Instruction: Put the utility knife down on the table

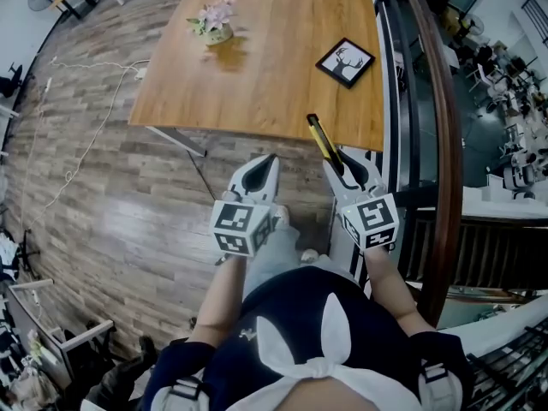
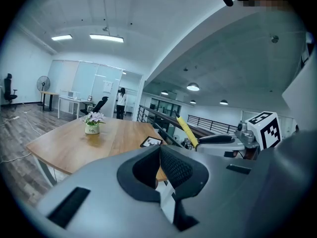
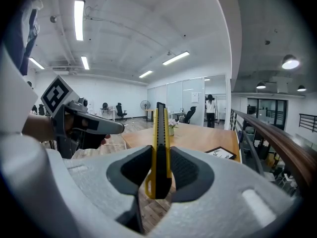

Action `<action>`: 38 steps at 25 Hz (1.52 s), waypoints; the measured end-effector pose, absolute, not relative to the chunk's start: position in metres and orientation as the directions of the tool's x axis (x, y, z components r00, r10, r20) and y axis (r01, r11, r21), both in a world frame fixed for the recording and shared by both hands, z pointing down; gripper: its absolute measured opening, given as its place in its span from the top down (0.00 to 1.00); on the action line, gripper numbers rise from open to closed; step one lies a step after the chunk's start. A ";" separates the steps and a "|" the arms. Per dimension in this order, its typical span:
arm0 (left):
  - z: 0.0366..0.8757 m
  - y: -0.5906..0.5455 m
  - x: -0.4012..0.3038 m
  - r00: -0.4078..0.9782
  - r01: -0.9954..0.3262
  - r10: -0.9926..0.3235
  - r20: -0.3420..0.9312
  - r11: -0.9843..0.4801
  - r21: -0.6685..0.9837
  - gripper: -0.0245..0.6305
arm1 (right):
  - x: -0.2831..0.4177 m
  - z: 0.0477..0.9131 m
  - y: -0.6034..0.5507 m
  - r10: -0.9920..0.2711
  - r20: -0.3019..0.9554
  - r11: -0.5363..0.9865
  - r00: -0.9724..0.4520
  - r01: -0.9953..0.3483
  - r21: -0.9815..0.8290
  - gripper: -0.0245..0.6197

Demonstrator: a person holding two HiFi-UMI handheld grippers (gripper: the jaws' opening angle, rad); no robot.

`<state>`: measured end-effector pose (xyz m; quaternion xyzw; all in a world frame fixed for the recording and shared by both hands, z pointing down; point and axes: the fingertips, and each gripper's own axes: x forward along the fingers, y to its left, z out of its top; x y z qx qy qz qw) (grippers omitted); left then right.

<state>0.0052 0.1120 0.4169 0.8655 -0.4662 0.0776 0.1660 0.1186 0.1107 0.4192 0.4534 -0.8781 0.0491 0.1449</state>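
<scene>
The right gripper (image 1: 347, 168) clamps the yellow utility knife (image 1: 324, 140) in the air. The knife's long axis points ahead, its tip over the near edge of the table (image 1: 257, 84), by the right corner. The left gripper (image 1: 264, 165) is closed and empty beside it.

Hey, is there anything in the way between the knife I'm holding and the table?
Nothing visible. The utility knife, clamped in the right gripper, points at the table and its bare near edge; the picture frame and flower pot sit farther back.
</scene>
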 end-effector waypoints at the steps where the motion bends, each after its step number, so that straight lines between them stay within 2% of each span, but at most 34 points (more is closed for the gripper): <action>1: 0.418 0.105 0.003 0.555 -0.832 -0.779 0.291 -0.511 0.217 0.93 | 0.117 0.420 0.104 -0.784 0.300 0.581 -0.544 -0.812 0.047 0.78; 20: 0.419 0.023 -0.037 0.618 -0.786 -0.730 0.292 -0.571 0.235 0.93 | 0.081 0.415 0.025 -0.824 0.303 0.518 -0.478 -0.853 0.064 0.78; 38: 0.428 -0.016 -0.038 0.621 -0.783 -0.724 0.298 -0.569 0.249 0.93 | 0.075 0.415 -0.022 -0.826 0.286 0.521 -0.485 -0.851 0.062 0.78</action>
